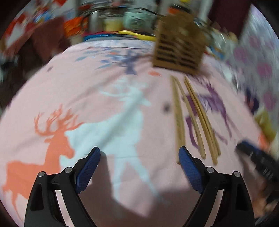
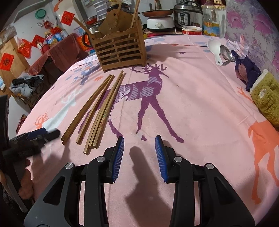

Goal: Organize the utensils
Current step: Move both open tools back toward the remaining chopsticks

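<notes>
Several wooden chopsticks [image 2: 97, 111] lie loose on the pink deer-print tablecloth [image 2: 191, 104], fanned toward a slatted wooden utensil holder [image 2: 120, 50] that has a few sticks standing in it. My right gripper [image 2: 139, 138] hovers open over bare cloth just right of the chopsticks' near ends, with nothing between its fingers. In the blurred left wrist view, my left gripper [image 1: 139, 150] is wide open and empty, with the chopsticks [image 1: 191, 118] beside its right finger and the holder [image 1: 177, 48] beyond. A white spoon [image 2: 215, 50] and a metal spoon [image 2: 226, 52] lie at the far right.
A purple cloth [image 2: 245, 69] and a green towel [image 2: 266, 97] sit at the table's right edge. A rice cooker [image 2: 188, 15], an oil bottle [image 2: 211, 19] and a bowl [image 2: 191, 30] stand behind the table. The left gripper [image 2: 34, 138] shows at the left edge of the right wrist view.
</notes>
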The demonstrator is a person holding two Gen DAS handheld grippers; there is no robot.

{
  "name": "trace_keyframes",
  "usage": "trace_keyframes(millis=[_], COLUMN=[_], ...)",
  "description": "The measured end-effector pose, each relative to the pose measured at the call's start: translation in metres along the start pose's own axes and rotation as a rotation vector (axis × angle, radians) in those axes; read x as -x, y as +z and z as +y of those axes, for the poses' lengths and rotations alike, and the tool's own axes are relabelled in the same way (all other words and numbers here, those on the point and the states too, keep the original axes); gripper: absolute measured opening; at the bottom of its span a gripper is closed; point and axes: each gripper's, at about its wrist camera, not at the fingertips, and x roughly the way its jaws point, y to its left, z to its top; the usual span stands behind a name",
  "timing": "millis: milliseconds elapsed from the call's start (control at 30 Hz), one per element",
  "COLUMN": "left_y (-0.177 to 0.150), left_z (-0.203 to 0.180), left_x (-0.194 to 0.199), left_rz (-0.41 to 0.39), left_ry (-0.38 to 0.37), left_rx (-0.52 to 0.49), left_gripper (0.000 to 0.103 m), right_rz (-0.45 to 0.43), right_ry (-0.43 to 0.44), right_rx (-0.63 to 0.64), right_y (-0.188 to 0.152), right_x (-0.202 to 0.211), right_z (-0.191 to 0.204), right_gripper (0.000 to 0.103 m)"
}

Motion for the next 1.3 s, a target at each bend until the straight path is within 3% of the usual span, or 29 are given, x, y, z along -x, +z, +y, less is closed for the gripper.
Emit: trace_keyframes(millis=[100,367,733,867,933,1000,1067,1200,1300], left_y=[-0.001,-0.005,-0.006,-0.004,-0.009,-0.012,-0.011,-0.006,-0.005], left_z=[0.014,-0.015,-0.029,-0.037,-0.049,-0.054,-0.051,-0.03,-0.027], left_x=[0.005,0.0,-0.015,-0.019,-0.021,-0.019,-0.019,-0.01,-0.011], left_rz=[-0.009,0.018,0.037,0.049,0.048,0.044,0.047,0.035,0.037], left_ry=[-0.061,-0.022,0.071,0.064,0.1,0.085,0.082,-0.019,-0.008], left_rx=[0.056,-0.082,-0.158,-0.182,-0.251,-0.289,-0.27,-0.157,-0.13], left_gripper=[0.089,0.089,0.09,0.092,0.089,0.089,0.089,0.089,0.089], right_rz=[-0.006,0.003,0.008,0.007,0.006,0.003,0.004,0.006,0.008], right_ry=[0.0,-0.003,-0.004,-0.003,-0.004,-0.005,-0.004,-0.001,0.001], right_rx=[0.006,0.009,0.005,0.005,0.005,0.003,-0.001,-0.004,-0.001], right_y=[0.0,-0.001,-0.001,-0.001,-0.001,-0.001,-0.001,0.0,-0.001], right_x=[0.001,-0.001,-0.004,-0.004,-0.004,-0.004,-0.004,-0.004,-0.004], right_z=[0.001,0.002,0.002,0.002,0.002,0.002,0.001,0.001,0.001], right_gripper=[0.038,0.038,0.039,0.039,0.039,0.039,0.039,0.039,0.039])
